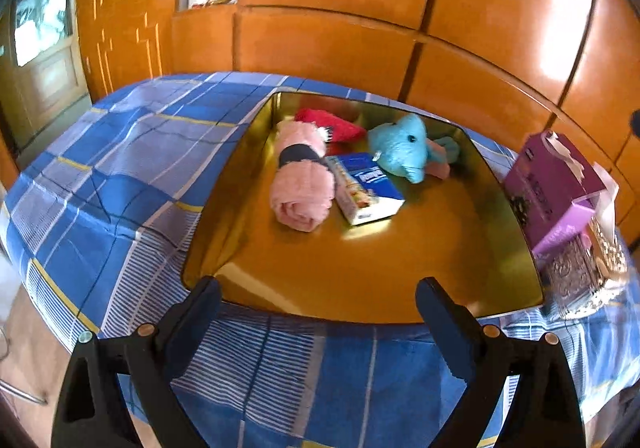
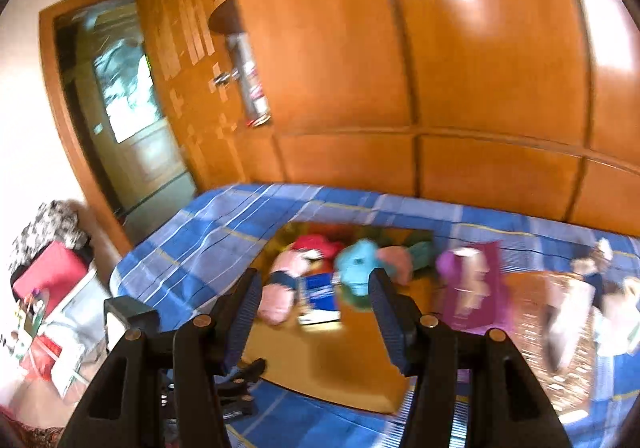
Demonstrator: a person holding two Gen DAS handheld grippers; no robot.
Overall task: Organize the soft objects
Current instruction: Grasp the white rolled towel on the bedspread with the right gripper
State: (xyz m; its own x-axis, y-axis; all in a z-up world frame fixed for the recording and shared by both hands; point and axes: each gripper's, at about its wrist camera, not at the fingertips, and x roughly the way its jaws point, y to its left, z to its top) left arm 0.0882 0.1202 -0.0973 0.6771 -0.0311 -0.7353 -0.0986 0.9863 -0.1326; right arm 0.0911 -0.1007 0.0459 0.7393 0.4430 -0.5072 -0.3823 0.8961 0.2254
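Your left claw (image 1: 318,300): black plastic fingers, brass rivets. Your right claw (image 2: 316,302): same black frame, brass rivets, ribbed blue pads (image 2: 243,314).

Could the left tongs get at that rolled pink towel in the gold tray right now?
Probably yes. The left tongs stand open and empty at the near edge of the gold tray, and the bare tray floor lies between them and the rolled pink towel.

The right wrist view is smeared by motion: beyond the tongs, the purple box (image 2: 472,284) and whatever lies right of it stay unreadable. The red plush (image 1: 332,123) is half hidden behind the pink towel roll (image 1: 302,183).
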